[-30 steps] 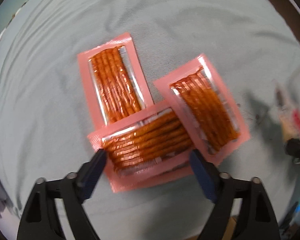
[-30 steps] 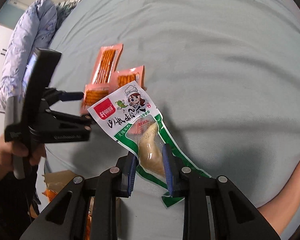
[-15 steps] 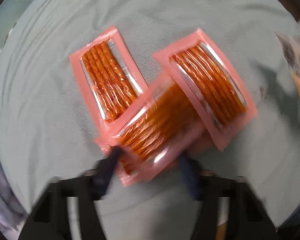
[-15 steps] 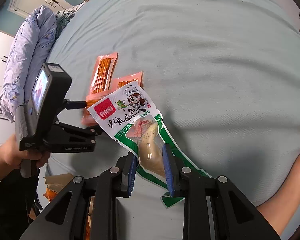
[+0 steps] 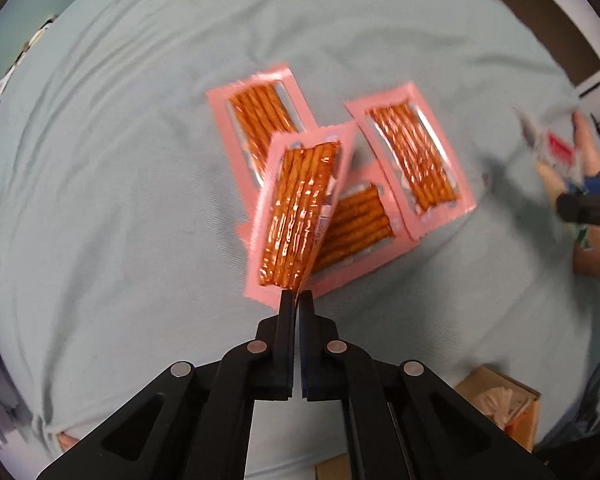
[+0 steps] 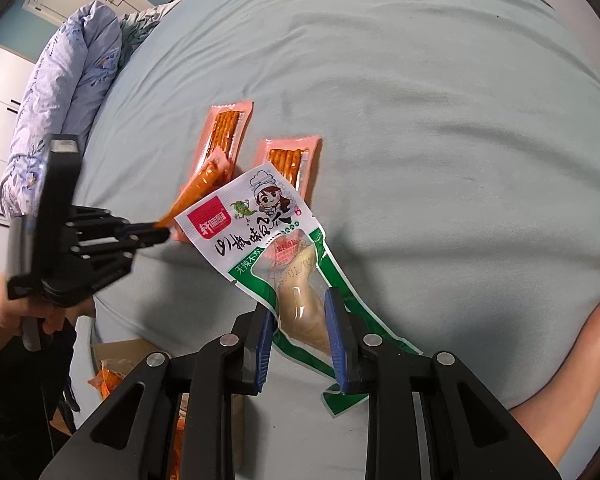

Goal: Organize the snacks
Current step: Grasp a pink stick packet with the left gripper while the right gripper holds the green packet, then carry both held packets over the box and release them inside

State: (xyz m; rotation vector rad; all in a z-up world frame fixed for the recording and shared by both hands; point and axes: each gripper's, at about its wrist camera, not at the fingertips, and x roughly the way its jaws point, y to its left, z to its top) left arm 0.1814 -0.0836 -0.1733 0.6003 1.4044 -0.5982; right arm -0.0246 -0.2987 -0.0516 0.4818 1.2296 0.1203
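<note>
Now lifted off the rumpled bedsheet [image 5: 100, 160]: glossy pink packet of orange sticks [image 5: 300, 208], pinched at its edge by the fully closed left tool [image 5: 297, 300], tilting above three flat matching packets [image 5: 416, 156]. Right tool [image 6: 300, 312] clamping the clear, green-edged pouch [image 6: 260, 232] around its pale lumpy contents.

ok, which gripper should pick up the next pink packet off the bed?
Neither is free: left gripper is shut on a lifted pink packet, right gripper on the chicken-foot packet. Left sits closer, once emptied.

Home bedroom, bedsheet [image 6: 420, 100], quilt [image 6: 60, 92], wardrobe [image 6: 4, 92]
</note>
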